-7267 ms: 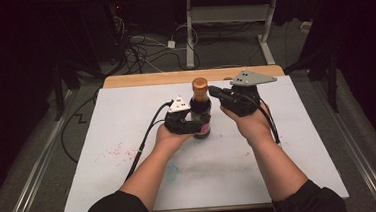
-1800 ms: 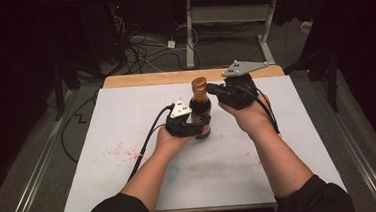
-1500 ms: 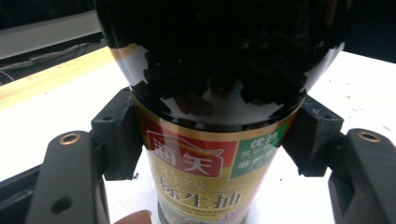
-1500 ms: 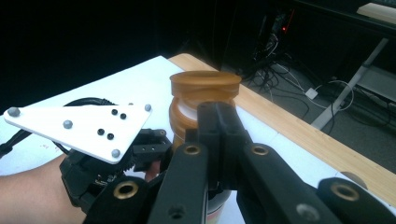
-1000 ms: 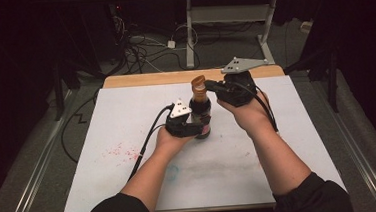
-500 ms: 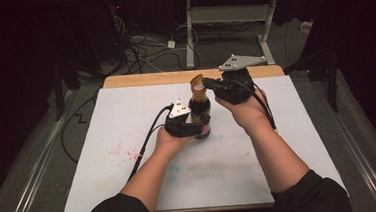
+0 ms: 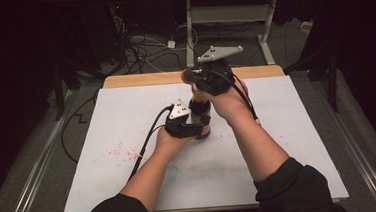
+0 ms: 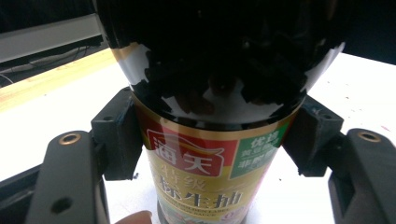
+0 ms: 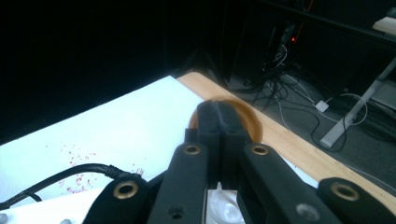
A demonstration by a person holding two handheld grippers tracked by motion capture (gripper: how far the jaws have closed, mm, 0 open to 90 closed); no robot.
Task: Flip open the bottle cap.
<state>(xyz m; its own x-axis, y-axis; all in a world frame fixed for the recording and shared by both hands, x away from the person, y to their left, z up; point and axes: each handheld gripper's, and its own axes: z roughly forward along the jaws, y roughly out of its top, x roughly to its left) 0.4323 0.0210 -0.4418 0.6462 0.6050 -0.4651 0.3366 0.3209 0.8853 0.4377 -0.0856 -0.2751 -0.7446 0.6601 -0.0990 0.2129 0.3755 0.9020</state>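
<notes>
Gripping: left gripper (image 7: 190, 127) clamped dark glass sauce bottle (image 8: 205, 154) mid-desk.
Cap: right gripper (image 7: 200, 79) pinched shut on brown round cap (image 9: 250, 122).
Risk: cap slipping free, judging from edge-only bite.

The white table (image 7: 281, 179) lies bare from 3 through 9 o'clock of the bottle (image 7: 200, 121). At its centre the bottle, the left gripper (image 7: 193, 128) and the right gripper (image 7: 194, 78) at 12 block passage.
</notes>
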